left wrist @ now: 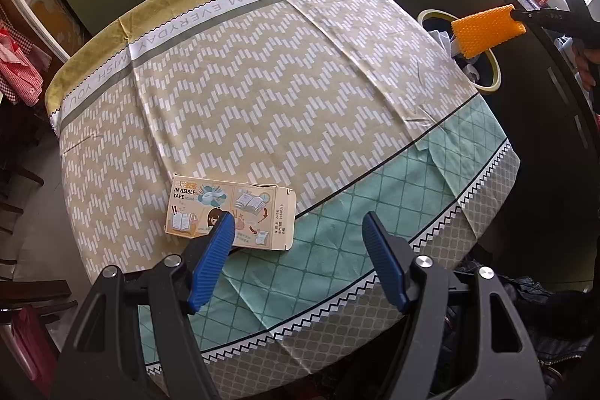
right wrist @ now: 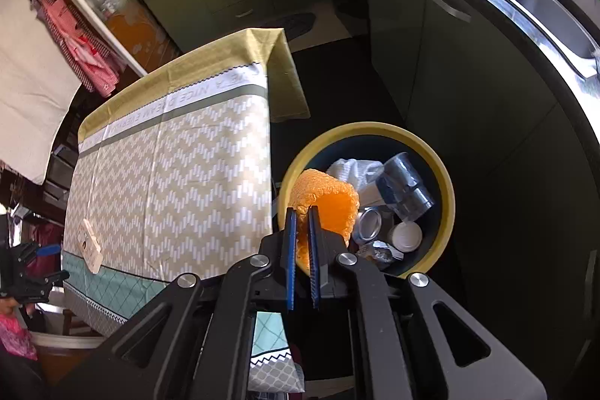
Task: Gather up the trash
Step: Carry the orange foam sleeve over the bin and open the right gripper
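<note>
Both tongs show clearly. The right tongs (right wrist: 303, 212) are pressed together on the wall of an orange foam net sleeve (right wrist: 330, 205), pinching it between the blue pads, and they hold it over the round yellow-rimmed bin (right wrist: 446, 197) that stands on the dark floor just beside the table (right wrist: 168, 152). From the left wrist camera the same sleeve (left wrist: 487, 30) hangs in front of the bin's rim (left wrist: 491, 70), at the far right edge of the table (left wrist: 262, 81). Inside the bin lie crumpled white paper (right wrist: 352, 171), dark grey rolls wrapped in clear film (right wrist: 405, 190), a small metal can (right wrist: 369, 225), a white round lid (right wrist: 407, 235) and a bit of crumpled foil (right wrist: 382, 252).

The left tongs (left wrist: 298, 225) are spread wide and point down at the near part of the table, with nothing between the pads. The tip of their left finger overlaps the near edge of a flat cardboard tape box (left wrist: 232, 208) printed "INVISIBLE TAPE"; whether it touches the box cannot be told. The box lies flat on the patterned tablecloth, where the beige zigzag field meets the green check border. In the right wrist view the same box (right wrist: 90, 246) sits near the table's left edge, well apart from the bin.
</note>
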The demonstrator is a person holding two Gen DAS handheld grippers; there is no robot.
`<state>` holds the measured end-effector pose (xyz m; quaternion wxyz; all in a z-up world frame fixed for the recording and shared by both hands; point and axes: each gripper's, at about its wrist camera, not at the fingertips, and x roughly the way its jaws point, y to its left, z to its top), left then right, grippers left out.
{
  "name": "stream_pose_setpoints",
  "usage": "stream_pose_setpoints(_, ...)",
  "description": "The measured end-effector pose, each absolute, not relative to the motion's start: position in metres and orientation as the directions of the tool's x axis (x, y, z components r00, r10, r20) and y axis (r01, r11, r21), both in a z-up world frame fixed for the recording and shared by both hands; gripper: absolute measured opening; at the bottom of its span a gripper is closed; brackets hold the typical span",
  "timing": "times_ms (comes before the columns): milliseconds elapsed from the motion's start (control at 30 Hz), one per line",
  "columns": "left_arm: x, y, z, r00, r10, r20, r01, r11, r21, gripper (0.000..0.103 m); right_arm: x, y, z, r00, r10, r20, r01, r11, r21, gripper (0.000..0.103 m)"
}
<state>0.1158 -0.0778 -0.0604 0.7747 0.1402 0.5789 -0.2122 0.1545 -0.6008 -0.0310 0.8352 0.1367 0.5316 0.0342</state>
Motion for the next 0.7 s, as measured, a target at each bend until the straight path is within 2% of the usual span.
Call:
stream_pose_setpoints(267,0.116,-0.084,-0.059,0.239,-0.149,-0.96,0.495,0.869,-0.011,0.067,0.16,-0.623,-0.045,0.427,0.235,-0.873,0.121,0.942,0.313,0.007)
stream_pose_setpoints(300,0.116,-0.084,-0.059,0.238,-0.149,-0.96,0.496,0.868,-0.011,0.067,0.162,-0.626,-0.048,0.412,0.222,-0.884,0.133,0.945,0.3,0.011)
stream_pose_setpoints(333,0.116,-0.085,-0.059,0.238,-0.149,-0.96,0.498,0.867,-0.011,0.067,0.162,-0.629,-0.052,0.411,0.197,-0.89,0.162,0.945,0.284,0.02)
stream_pose_setpoints(367,0.115,-0.086,-0.058,0.238,-0.15,-0.96,0.5,0.866,-0.011,0.067,0.163,-0.634,-0.054,0.415,0.151,-0.897,0.199,0.947,0.252,0.046)
stream_pose_setpoints(400,0.115,-0.085,-0.059,0.238,-0.152,-0.959,0.501,0.865,-0.013,0.067,0.162,-0.638,-0.056,0.417,0.106,-0.903,0.217,0.953,0.212,0.053)
stream_pose_setpoints(533,0.114,-0.082,-0.06,0.231,-0.149,-0.962,0.491,0.871,-0.017,0.067,0.155,-0.641,-0.056,0.429,0.092,-0.899,0.228,0.952,0.206,0.052)
stream_pose_setpoints(700,0.117,-0.076,-0.059,0.234,-0.125,-0.964,0.47,0.883,-0.001,0.067,0.147,-0.608,-0.047,0.442,0.128,-0.888,0.122,0.972,0.201,0.052)
